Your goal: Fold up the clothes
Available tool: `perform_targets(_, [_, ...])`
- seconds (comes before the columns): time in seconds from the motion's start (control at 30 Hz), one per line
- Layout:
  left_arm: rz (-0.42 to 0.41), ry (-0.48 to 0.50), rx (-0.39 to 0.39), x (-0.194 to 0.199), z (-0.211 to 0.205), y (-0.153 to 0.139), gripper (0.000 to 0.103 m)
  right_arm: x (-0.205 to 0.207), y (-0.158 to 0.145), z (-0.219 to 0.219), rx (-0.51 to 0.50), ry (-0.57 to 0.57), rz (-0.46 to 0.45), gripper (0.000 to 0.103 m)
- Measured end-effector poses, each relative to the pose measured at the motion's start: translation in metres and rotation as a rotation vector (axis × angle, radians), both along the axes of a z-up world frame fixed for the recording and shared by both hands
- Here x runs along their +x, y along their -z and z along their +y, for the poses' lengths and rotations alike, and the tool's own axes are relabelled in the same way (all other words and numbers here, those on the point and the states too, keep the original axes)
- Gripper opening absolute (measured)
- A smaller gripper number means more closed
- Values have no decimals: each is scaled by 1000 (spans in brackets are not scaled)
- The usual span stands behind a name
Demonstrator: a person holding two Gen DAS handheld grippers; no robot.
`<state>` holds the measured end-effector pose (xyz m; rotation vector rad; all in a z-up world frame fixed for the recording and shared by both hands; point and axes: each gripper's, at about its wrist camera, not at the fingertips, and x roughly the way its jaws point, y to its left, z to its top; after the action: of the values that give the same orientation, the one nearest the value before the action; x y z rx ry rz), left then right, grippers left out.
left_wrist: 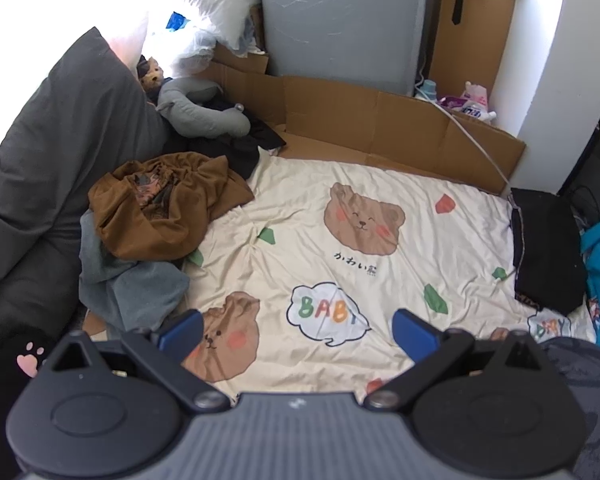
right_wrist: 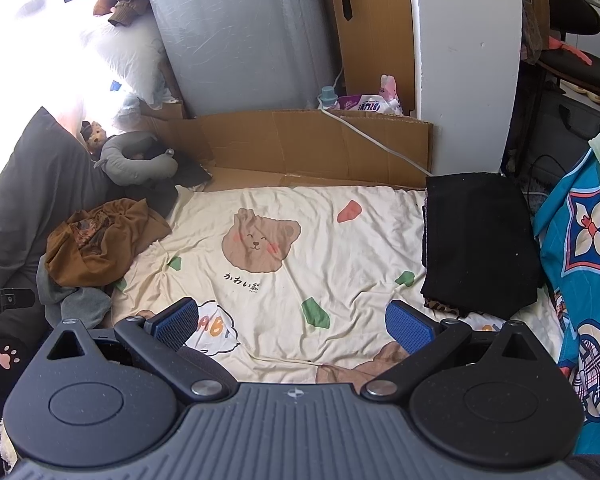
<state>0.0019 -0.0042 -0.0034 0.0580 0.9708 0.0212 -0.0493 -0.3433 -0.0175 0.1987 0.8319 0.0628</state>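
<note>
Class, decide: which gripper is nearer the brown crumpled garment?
Left, probably. The left gripper hovers just right of the brown garment; the right gripper sits further right, nearer the folded black garment.

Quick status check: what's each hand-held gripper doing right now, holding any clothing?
Left hand-held gripper: open, holding nothing, above the bedsheet.
Right hand-held gripper: open, holding nothing.

At left lie two crumpled garments: one brown garment (left_wrist: pixel 168 204) and one grey garment (left_wrist: pixel 132 284). One folded black stack (right_wrist: pixel 480 240) sits at right. One neck pillow (right_wrist: pixel 140 160), one cardboard sheet (left_wrist: pixel 380 128) at upper centre.
</note>
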Motion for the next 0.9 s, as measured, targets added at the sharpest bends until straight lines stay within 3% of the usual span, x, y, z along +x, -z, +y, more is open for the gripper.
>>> perform_targets(0.57, [9, -16, -4, 3, 9, -4, 101, -1, -1, -1, -2, 0, -9, 103])
perform_targets(0.9, [-42, -24, -34, 3, 15, -18, 100, -3, -1, -3, 0, 2, -11, 103])
